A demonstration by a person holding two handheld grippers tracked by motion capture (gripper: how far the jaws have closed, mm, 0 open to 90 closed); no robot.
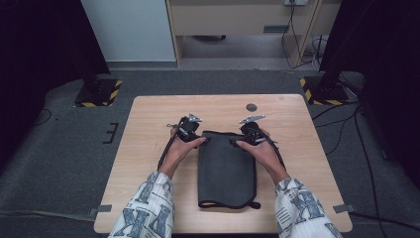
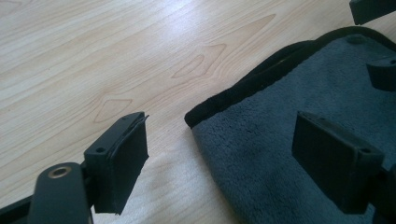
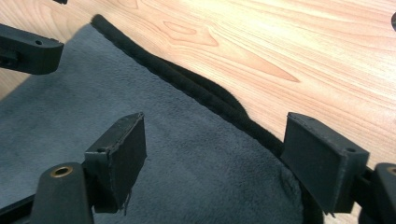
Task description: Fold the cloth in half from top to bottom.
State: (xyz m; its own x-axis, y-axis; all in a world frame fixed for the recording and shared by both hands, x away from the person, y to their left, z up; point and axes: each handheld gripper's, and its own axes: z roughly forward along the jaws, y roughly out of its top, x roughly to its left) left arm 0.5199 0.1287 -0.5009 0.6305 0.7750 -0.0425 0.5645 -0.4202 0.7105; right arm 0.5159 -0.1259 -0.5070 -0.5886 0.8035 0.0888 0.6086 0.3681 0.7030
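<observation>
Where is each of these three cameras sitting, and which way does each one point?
High view: fixed above the person's side, looking forward and down at the wooden table; forearms, left tool and right tool show.
Left gripper view: rides the left tool, looking along its open jaws at a corner of the folded grey towel.
Right gripper view: rides the right tool, open jaws over the towel's black-trimmed edge.
All share the towel and table.

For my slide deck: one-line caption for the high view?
Both open tools, left and right, poised at the far corners of a folded grey towel.
</observation>
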